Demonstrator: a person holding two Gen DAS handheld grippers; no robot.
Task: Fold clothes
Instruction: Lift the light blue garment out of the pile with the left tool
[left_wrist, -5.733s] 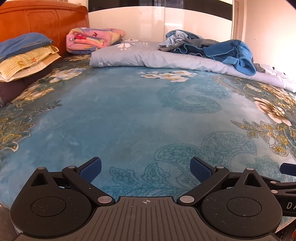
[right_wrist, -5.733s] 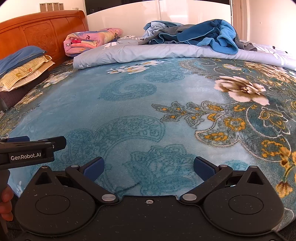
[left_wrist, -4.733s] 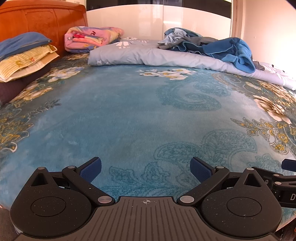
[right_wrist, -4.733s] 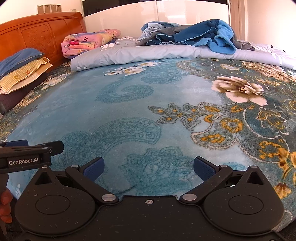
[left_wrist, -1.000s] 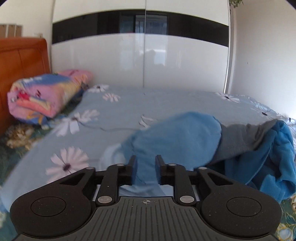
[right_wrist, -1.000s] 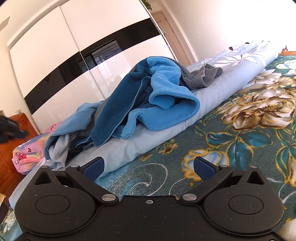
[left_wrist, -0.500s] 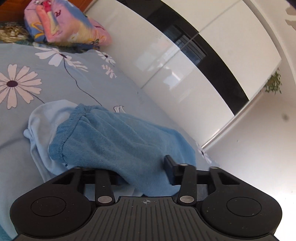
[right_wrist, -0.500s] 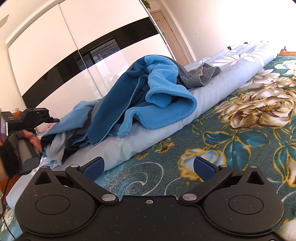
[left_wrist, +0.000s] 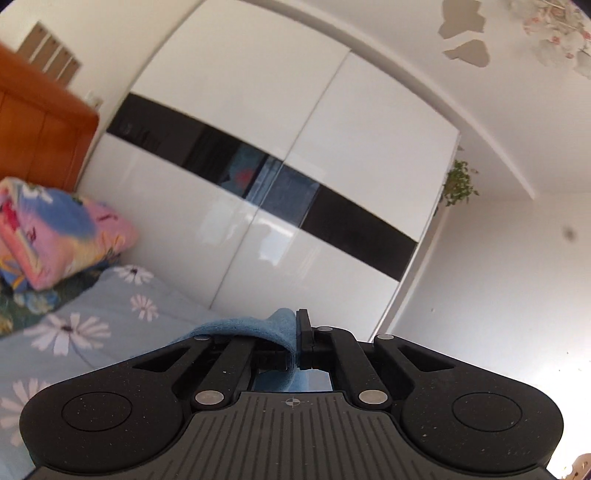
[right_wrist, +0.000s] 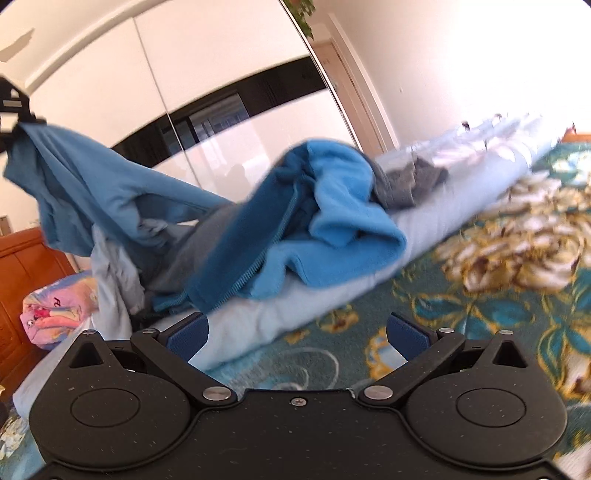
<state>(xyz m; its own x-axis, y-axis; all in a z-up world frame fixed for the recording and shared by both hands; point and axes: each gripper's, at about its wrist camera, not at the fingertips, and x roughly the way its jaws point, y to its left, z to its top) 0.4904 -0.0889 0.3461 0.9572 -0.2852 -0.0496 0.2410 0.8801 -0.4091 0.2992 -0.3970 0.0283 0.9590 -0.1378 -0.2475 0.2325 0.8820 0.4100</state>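
While right gripper (right_wrist: 297, 334) gapes, left gripper (left_wrist: 294, 349) seemingly pinches blue garment (right_wrist: 103, 181).

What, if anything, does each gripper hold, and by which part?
The left gripper pinches an edge of the blue garment, lifting it from the pile. The right gripper holds nothing.

A home bedroom: bed (right_wrist: 480, 295) with wooden headboard (left_wrist: 40, 129), sliding-door wardrobe (left_wrist: 277, 129).
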